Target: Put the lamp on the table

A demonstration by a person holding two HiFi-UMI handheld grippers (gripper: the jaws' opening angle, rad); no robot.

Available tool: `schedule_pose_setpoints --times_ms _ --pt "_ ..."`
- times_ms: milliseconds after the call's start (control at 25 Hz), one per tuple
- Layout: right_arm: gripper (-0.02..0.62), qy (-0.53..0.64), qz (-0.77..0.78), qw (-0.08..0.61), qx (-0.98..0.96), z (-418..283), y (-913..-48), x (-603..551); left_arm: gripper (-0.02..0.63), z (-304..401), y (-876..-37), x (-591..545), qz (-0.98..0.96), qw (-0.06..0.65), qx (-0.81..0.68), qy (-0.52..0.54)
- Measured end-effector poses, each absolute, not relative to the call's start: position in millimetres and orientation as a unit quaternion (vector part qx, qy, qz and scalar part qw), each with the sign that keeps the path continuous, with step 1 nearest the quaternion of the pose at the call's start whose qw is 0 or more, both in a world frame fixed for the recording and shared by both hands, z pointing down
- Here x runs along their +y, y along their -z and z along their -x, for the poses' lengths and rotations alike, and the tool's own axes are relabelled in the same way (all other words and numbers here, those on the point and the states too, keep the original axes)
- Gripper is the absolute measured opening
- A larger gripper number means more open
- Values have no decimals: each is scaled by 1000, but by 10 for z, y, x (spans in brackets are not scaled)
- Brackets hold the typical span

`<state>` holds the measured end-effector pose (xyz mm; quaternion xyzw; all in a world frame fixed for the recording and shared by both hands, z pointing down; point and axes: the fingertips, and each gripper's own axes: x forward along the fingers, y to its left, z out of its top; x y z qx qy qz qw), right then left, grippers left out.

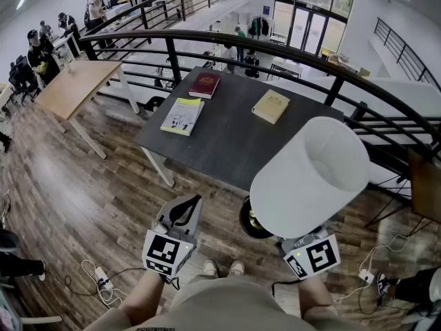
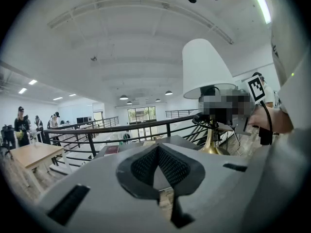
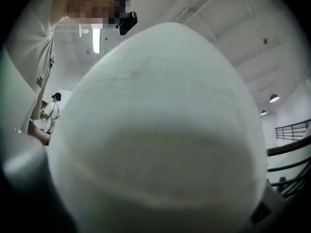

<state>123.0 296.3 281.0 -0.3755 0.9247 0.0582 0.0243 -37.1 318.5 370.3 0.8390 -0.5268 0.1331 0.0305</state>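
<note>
At the far left, beyond a light wooden table, several people are seen in the background. Nearer, low in the head view, the left gripper is held out over the wooden floor, tipped slightly downward. Its fingers are clenched tip to tip with nothing caught between them, as is confirmed in the left gripper view. Ahead of it, a dark surface is set against a black railing, and three books are laid on it, well apart from one another. A yellow-green book is placed toward the left edge, a dark red book behind that, and a tan book toward the right.

To the right of the left gripper, the lamp is carried in the air, off the floor and not yet on the surface. Its white shade is seen in front of the surface's near right corner, and its dark round foot just short of the near edge. In the left gripper view a brass stem is shown beneath the shade. Under the shade, the right gripper is held about level. Its fingers are covered by the shade in the head view, and the right gripper view is filled by the shade alone. The lamp is borne by this gripper only, so the fingers are taken to be grasping it.
</note>
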Motion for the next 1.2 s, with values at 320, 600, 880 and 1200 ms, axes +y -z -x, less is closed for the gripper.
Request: schedule_pose_setpoints --times_ms 320,600,880,1200 --pt "92 -52 377 18 925 -1186 -2905 2911 5 365 -3646 3094 -843 28 -522 -124" --pt "92 -43 376 27 925 -1195 -2901 2865 5 306 -3634 3052 -847 31 -517 -120" --pt "92 -52 373 26 926 -1184 -2874 2851 5 227 -3634 3043 -850 28 -511 -125" --pt "92 -52 363 20 930 -1298 -2958 2878 5 79 -3741 3070 -850 35 -507 -134"
